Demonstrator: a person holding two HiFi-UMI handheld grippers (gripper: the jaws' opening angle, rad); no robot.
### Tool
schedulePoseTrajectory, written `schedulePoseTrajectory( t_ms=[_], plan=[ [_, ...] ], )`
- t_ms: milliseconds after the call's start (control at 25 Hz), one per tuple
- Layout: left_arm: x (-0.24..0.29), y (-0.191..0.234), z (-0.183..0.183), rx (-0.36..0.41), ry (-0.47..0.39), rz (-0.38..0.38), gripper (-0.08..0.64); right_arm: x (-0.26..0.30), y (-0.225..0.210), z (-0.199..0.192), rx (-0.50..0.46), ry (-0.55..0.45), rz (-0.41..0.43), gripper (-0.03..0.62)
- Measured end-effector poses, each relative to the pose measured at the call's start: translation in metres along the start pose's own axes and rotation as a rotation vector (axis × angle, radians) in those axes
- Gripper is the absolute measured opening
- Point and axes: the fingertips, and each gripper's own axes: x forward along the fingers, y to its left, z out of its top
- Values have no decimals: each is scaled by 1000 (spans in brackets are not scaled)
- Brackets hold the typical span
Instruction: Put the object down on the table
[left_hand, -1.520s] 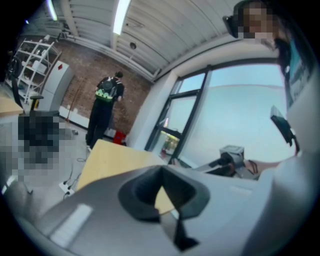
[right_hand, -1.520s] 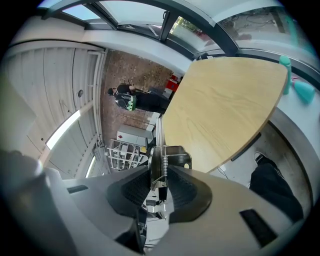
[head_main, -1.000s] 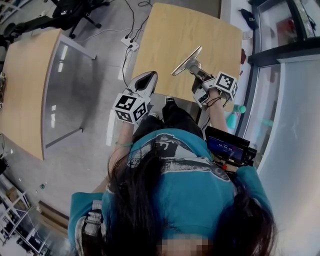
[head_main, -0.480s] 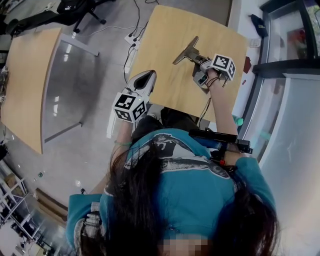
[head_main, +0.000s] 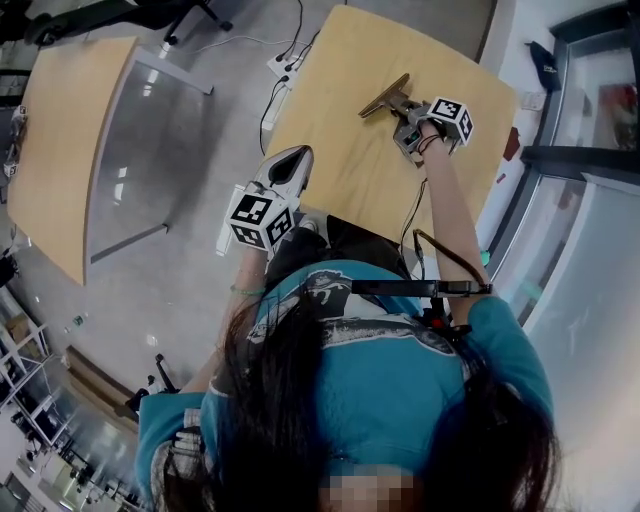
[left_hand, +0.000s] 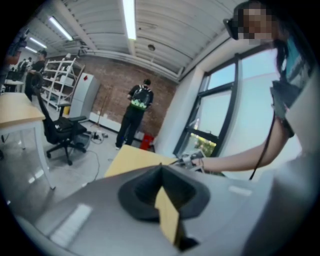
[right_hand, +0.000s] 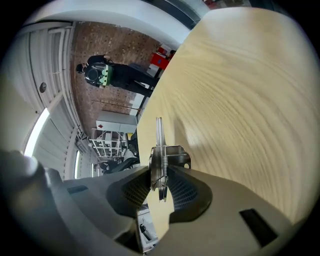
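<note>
Right gripper has its 2 jaws clamped on the metal spring clip, pads on the spring bracket, blade sticking out over the far end of the wooden table. Can't tell if it's touching down. Looks stiff, light, slick steel, so grab the bracket, not the blade. Left gripper is closed on nothing.

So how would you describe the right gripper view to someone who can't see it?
The right gripper has its two grey jaws clamped on a thin metal tool with a spring, held edge-on over a pale wooden table. Far behind, a person stands before a brick wall.
</note>
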Motion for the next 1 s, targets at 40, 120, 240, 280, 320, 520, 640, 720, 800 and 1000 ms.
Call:
schedulePoseTrajectory(
  t_ms=[40,120,240,280,320,520,640,720,800,1000],
  plan=[
    [-1,3,-1,-6,0,9,3,3,-3,1,6,1,-5,103],
    [-4,7,-2,-16,-3,21,4,9,-9,2,18,3,-16,103],
    [-7,8,-4,-20,-1,26,5,14,-18,1,25,10,-27,103],
    [-8,8,-4,-19,1,26,5,15,-20,0,29,8,-24,103],
    [-10,9,-4,-19,4,26,3,17,-20,0,37,2,-18,103],
    [-16,14,-5,-19,11,24,5,19,-17,0,99,-44,14,106],
    [-19,16,-4,-16,7,19,5,14,-15,4,92,-86,8,134],
    [-22,17,-4,-14,2,14,3,7,-13,2,77,-105,-6,143],
    [-25,17,-4,-12,-2,6,5,-5,-14,-1,55,-122,-31,147],
    [-35,16,0,-4,-16,-26,3,-44,-18,-29,-51,-129,-70,146]
  ],
)
